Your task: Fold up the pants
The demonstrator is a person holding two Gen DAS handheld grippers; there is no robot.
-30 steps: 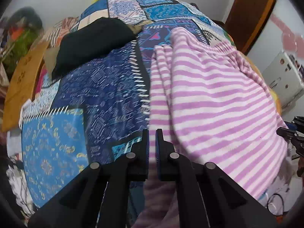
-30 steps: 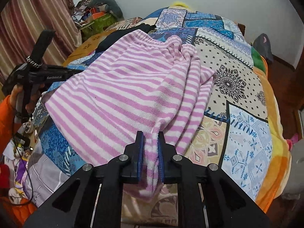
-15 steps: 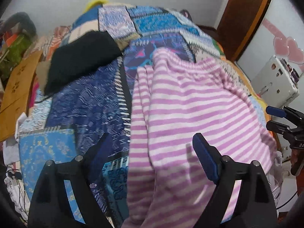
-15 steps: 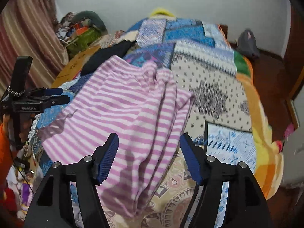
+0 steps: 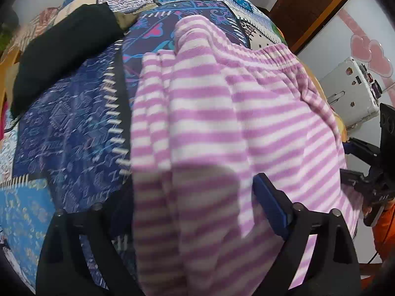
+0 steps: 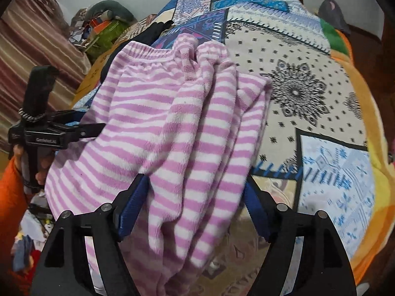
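The pink-and-white striped fleece pants (image 5: 222, 123) lie doubled on the patchwork bedspread (image 5: 69, 128), elastic waistband at the far end. My left gripper (image 5: 192, 197) hovers over their near edge. Its jaws are opening, with cloth below and between the pads but not pinched. In the right wrist view the pants (image 6: 160, 123) bunch into folds near the middle. My right gripper (image 6: 195, 197) straddles that near fold with its jaws also opening and its blue pads clear of the cloth. Each gripper shows in the other's view: the left gripper (image 6: 86, 123), the right gripper (image 5: 350, 160).
A black garment (image 5: 61, 49) lies on the bed beyond the pants to the left. A white machine (image 5: 353, 93) and a wooden door stand past the bed's right side. Striped curtains (image 6: 37, 49) and a clutter pile (image 6: 103, 24) are on the left. An orange sleeve (image 6: 9, 192) holds the left gripper.
Both grippers were shut on the pants' near edge and have let go, their jaws spreading wide. Both have moved down and closer over the cloth, which has settled on the bed.
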